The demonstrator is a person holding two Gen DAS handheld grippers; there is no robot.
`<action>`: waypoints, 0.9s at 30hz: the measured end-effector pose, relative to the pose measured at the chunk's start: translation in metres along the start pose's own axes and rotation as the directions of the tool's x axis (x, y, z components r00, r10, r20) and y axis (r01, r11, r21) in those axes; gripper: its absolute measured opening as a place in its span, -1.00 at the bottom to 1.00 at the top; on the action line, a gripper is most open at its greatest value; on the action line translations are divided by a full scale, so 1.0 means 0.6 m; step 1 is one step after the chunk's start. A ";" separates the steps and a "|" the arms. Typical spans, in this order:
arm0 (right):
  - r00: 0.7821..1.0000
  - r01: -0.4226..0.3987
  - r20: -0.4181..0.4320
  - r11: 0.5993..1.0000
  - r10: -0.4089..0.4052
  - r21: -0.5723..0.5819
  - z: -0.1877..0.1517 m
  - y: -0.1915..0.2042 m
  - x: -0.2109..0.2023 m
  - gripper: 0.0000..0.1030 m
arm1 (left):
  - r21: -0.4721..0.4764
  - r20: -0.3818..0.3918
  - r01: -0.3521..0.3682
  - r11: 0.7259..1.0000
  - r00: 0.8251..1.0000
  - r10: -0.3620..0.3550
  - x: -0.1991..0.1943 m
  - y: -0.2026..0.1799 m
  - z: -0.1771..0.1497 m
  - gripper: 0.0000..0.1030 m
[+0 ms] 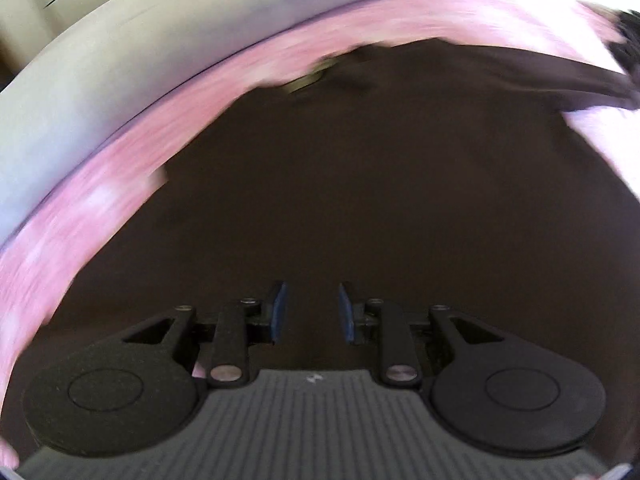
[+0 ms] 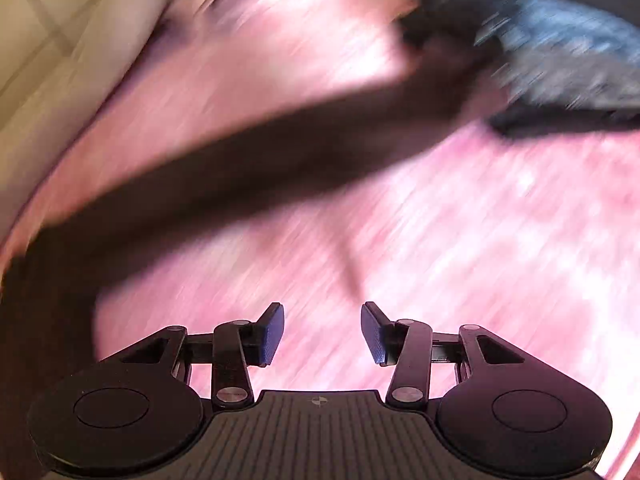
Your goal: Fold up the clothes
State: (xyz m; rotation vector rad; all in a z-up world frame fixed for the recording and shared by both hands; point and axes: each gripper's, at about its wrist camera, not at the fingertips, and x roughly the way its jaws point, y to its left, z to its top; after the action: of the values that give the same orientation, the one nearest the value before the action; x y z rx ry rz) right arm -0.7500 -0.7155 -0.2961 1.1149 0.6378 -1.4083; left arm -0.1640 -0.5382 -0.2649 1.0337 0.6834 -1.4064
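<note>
Here, between folds: both grippers free above the dark brown garment (image 1: 380,184).

Left gripper (image 1: 312,312) hangs jaws apart over its body; right gripper (image 2: 322,334), jaws apart, over the pink bedcover (image 2: 480,240) beside a stretched sleeve (image 2: 260,160). Next, probably, the right must pinch that sleeve.

A dark brown garment (image 1: 360,180) is seen spread flat on a pink patterned surface, one long sleeve (image 2: 260,160) extended outward.

Both the left gripper (image 1: 310,312) and the right gripper (image 2: 323,334) are matte black, with blue ribbed pads, silver pivot screws, round disc housings and a grey ridged base.
</note>
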 end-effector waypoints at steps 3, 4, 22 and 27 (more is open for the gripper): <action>0.998 -0.049 -0.041 0.998 0.048 -0.046 -0.051 0.081 -0.009 -0.09 | -0.064 -0.022 -0.067 0.996 0.998 0.065 -0.032 0.080 -0.064 -0.45; 0.997 -0.066 -0.048 0.996 0.063 -0.065 -0.066 0.112 -0.014 -0.08 | -0.070 -0.027 -0.085 0.994 0.996 0.083 -0.041 0.107 -0.084 -0.43; 0.957 -0.290 -0.166 0.843 0.240 -0.454 -0.472 0.693 -0.121 0.07 | 0.683 -0.011 -0.224 0.695 0.948 0.317 0.035 0.453 -0.418 -0.29; 0.954 -0.292 -0.205 0.829 0.218 -0.478 -0.539 0.778 -0.106 0.07 | 0.673 0.003 -0.222 0.705 0.955 0.298 0.021 0.491 -0.444 -1.00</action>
State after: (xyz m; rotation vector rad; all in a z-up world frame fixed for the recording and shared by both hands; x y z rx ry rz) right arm -0.2272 -0.4868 -0.2632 0.8409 0.8655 -0.8611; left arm 0.1755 -0.3464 -0.3409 1.7122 0.0588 -1.3685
